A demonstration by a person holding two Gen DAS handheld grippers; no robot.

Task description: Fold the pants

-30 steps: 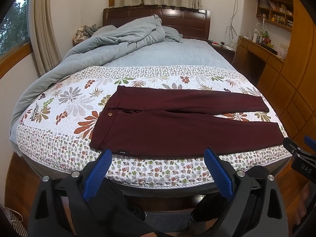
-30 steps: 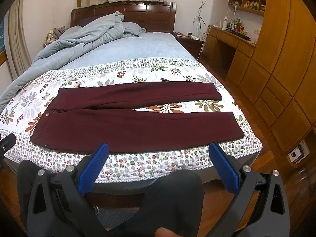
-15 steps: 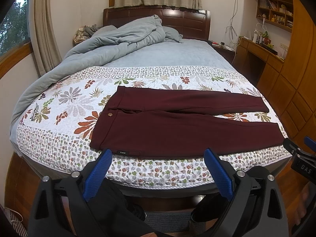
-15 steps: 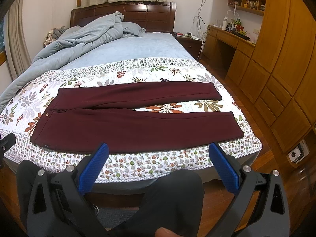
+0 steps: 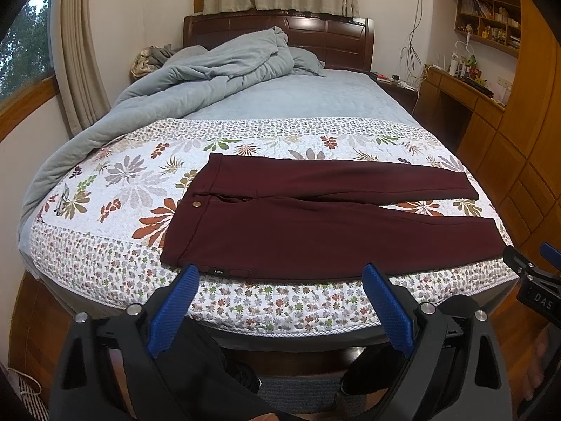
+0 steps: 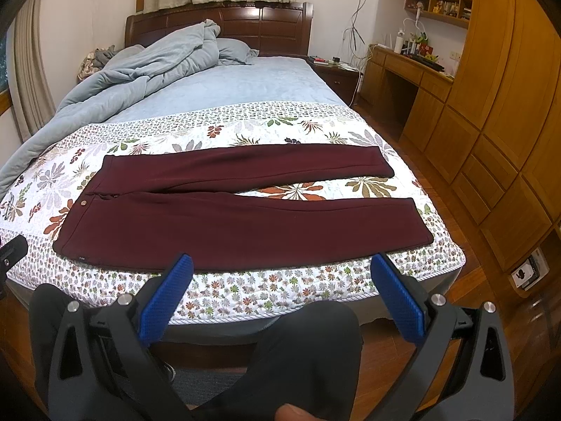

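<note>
Across the foot of a dark wooden bed, a white floral quilted bedspread [image 5: 105, 189] carries the dark maroon pants [image 5: 315, 224], spread flat with the waistband to the left and both legs running right, slightly parted. Short of the bed's near edge, the left gripper [image 5: 280, 280] hovers with blue-padded fingers [image 5: 173, 308] wide apart, empty. The right gripper [image 6: 280, 270] is likewise spread and empty.

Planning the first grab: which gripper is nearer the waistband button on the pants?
Left. The left gripper hangs off the bed's near edge below the waistband; the button lies just up-left. The right gripper sits toward the leg end.
</note>
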